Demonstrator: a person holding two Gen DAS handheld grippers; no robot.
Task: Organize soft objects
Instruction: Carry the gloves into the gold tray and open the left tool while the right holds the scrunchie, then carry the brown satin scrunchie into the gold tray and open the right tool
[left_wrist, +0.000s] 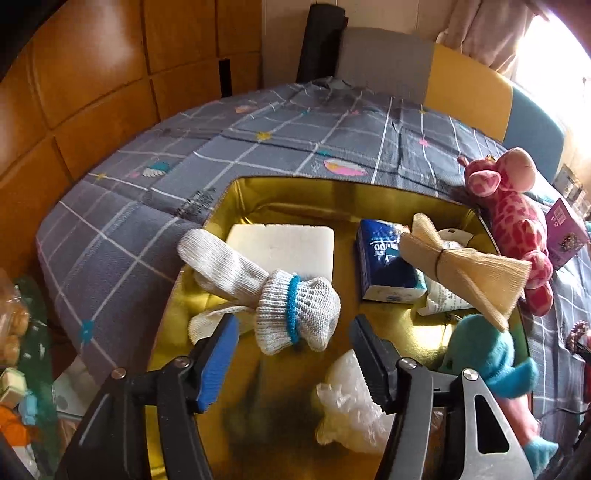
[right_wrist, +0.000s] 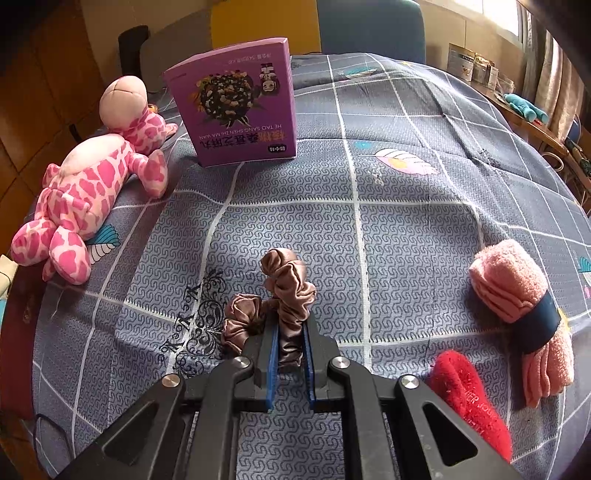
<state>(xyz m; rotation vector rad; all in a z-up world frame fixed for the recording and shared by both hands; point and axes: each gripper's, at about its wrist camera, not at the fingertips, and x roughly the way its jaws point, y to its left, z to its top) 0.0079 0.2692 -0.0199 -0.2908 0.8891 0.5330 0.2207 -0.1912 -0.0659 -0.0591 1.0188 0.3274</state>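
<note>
My left gripper (left_wrist: 295, 354) jaws spread, glove bundle (left_wrist: 291, 314) loose at 12 o'clock in gold tray (left_wrist: 476, 221); right gripper (right_wrist: 290, 354) jaws pinching scrunchie (right_wrist: 290, 295).

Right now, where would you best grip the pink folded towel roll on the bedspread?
Probably at the dark band around the pink towel roll, coming from above with jaws across its width. The band cinches the folds there; the loose ends flare and could slip.

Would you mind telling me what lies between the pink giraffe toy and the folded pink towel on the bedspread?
In the right wrist view, the mauve scrunchie lies between the giraffe and the towel.
</note>
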